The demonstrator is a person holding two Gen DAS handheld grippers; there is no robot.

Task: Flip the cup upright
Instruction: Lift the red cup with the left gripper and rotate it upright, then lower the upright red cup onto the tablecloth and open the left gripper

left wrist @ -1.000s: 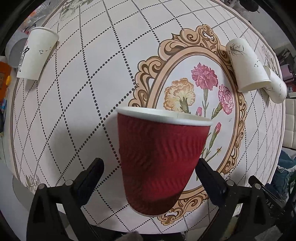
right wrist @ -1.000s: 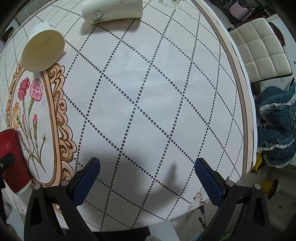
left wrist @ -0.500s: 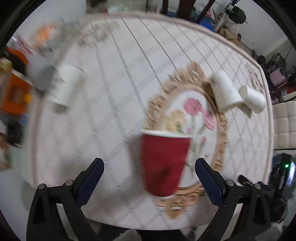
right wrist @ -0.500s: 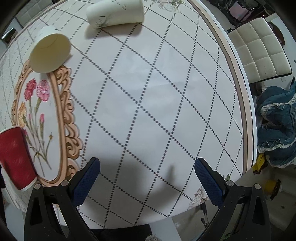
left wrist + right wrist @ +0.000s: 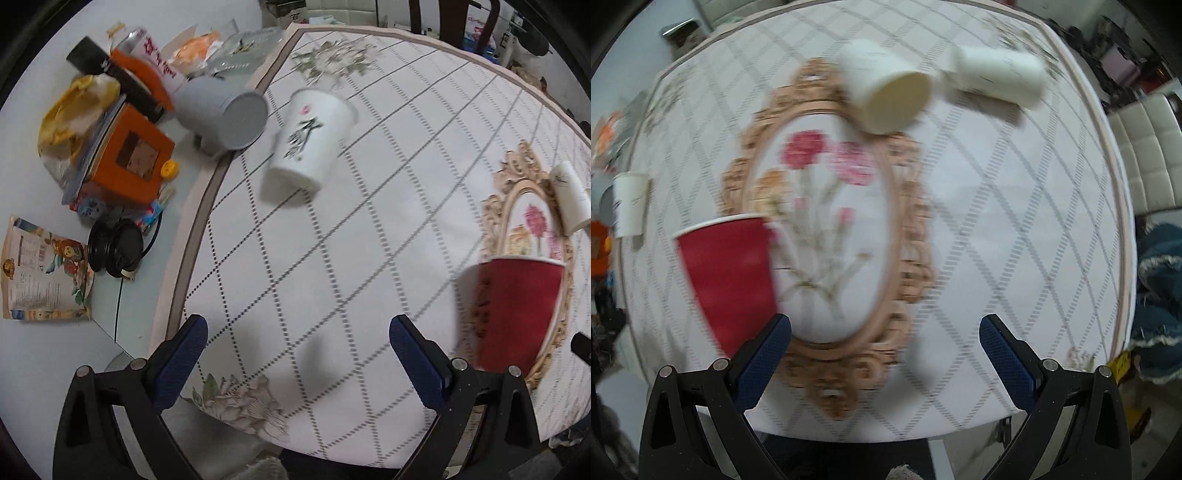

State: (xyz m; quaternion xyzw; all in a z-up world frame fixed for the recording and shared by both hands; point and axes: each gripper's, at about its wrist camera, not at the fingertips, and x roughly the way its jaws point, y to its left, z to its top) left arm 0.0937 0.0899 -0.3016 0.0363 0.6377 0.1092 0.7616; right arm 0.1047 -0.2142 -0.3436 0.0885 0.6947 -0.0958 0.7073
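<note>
A red ribbed cup (image 5: 517, 310) stands upright on the patterned tablecloth; it also shows in the right wrist view (image 5: 729, 273). A white cup with black writing (image 5: 310, 144) stands upside down at the table's left; it shows small in the right wrist view (image 5: 629, 205). Two white cups lie on their sides: one (image 5: 886, 88) with its mouth toward me, one (image 5: 1001, 75) behind it. My left gripper (image 5: 297, 362) is open and empty, left of the red cup. My right gripper (image 5: 886, 360) is open and empty, right of the red cup.
Left of the table, a lower surface holds a grey cup (image 5: 225, 110) on its side, an orange box (image 5: 125, 158), a black round item (image 5: 114, 247), a printed packet (image 5: 44, 269) and bags. A white padded chair (image 5: 1145, 155) stands right of the table.
My left gripper has drawn back from the red cup and swung left, leaving it upright on the table. My right gripper has swung left toward the flower medallion.
</note>
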